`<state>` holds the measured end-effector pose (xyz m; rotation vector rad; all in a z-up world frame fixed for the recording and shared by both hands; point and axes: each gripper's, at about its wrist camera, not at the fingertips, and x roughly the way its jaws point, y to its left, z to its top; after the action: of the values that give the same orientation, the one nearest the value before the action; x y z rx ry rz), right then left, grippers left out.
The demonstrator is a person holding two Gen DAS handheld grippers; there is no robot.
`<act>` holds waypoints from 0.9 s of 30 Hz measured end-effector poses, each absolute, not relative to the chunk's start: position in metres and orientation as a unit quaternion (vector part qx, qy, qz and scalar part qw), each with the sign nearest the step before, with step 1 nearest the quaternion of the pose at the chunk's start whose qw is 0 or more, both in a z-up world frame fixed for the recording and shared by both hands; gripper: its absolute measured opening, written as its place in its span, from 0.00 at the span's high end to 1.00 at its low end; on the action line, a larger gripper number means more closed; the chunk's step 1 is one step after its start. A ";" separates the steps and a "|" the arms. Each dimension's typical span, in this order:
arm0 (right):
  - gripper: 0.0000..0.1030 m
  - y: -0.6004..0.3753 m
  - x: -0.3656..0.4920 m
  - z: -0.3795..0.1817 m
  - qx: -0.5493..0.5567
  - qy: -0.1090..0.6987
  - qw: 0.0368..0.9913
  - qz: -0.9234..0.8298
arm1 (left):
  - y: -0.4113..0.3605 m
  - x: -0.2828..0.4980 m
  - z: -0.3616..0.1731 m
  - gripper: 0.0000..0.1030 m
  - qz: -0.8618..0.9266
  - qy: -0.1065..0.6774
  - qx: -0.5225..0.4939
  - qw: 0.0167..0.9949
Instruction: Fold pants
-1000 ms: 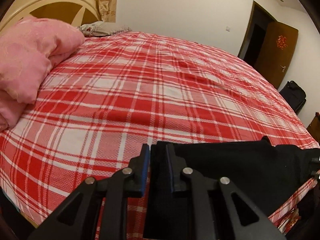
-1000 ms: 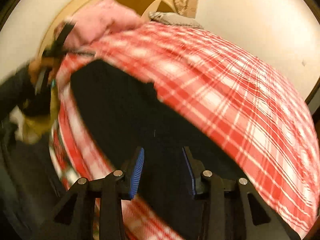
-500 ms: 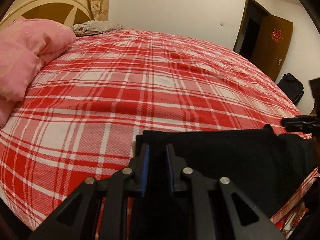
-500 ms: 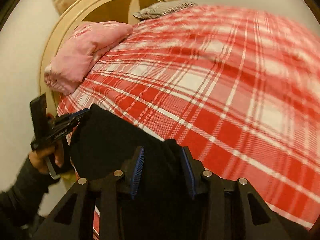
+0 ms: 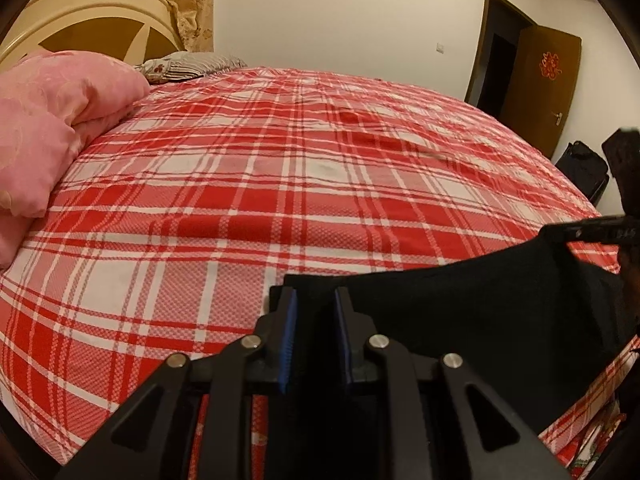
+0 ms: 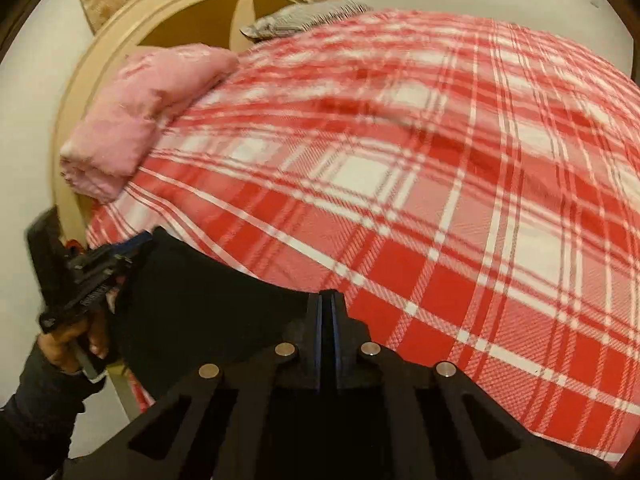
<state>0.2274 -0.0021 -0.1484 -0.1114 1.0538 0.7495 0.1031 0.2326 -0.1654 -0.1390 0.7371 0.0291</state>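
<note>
- We read no brand or label; the door (image 5: 546, 92), far ahead and right of our left gripper (image 5: 313, 304), carries a red ornament we cannot read.
- The black pants (image 5: 460, 312) lie on the plaid bed (image 5: 280, 184), one corner clamped in that left gripper, whose jaws are opening slightly.
- Our right gripper (image 6: 327, 305) is pinched together on the pants' other edge (image 6: 208, 300).

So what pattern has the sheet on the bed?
Red and white plaid sheet, clearest in the left wrist view.
</note>
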 end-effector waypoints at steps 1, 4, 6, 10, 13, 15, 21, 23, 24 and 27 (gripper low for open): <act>0.96 -0.003 0.228 -0.155 -0.056 0.496 0.796 0.343 | 0.233 0.103 -0.165 0.79 0.016 0.358 -0.068 0.931; 0.96 -0.008 0.230 -0.165 -0.041 0.499 0.791 0.352 | 0.236 0.105 -0.166 0.72 0.030 0.355 -0.065 0.932; 0.96 -0.009 0.228 -0.163 -0.049 0.493 0.795 0.350 | 0.238 0.104 -0.168 0.57 0.040 0.351 -0.058 0.934; 0.96 -0.005 0.225 -0.163 -0.071 0.487 0.801 0.341 | 0.241 0.106 -0.172 0.52 0.046 0.339 -0.047 0.938; 0.95 -0.005 0.226 -0.166 -0.071 0.486 0.803 0.338 | 0.241 0.110 -0.174 0.49 0.054 0.335 -0.048 0.940; 0.83 -0.009 0.226 -0.165 -0.066 0.484 0.805 0.335 | 0.242 0.110 -0.174 0.44 0.063 0.332 -0.053 0.940; 0.49 -0.061 0.219 -0.146 -0.030 0.487 0.820 0.299 | 0.239 0.084 -0.142 0.44 0.077 0.300 -0.058 0.949; 0.49 -0.089 0.212 -0.138 -0.032 0.483 0.831 0.275 | 0.223 0.075 -0.126 0.44 0.054 0.292 -0.048 0.954; 0.49 -0.101 0.209 -0.135 -0.032 0.482 0.835 0.265 | 0.214 0.073 -0.121 0.44 0.039 0.293 -0.043 0.954; 0.49 -0.152 0.192 -0.122 -0.020 0.474 0.849 0.234 | 0.174 0.074 -0.111 0.44 -0.017 0.304 -0.021 0.952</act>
<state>0.1915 -0.1518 -0.1217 -0.0424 0.9991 0.4928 0.0743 0.1745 -0.1114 -0.0425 0.6168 -0.0350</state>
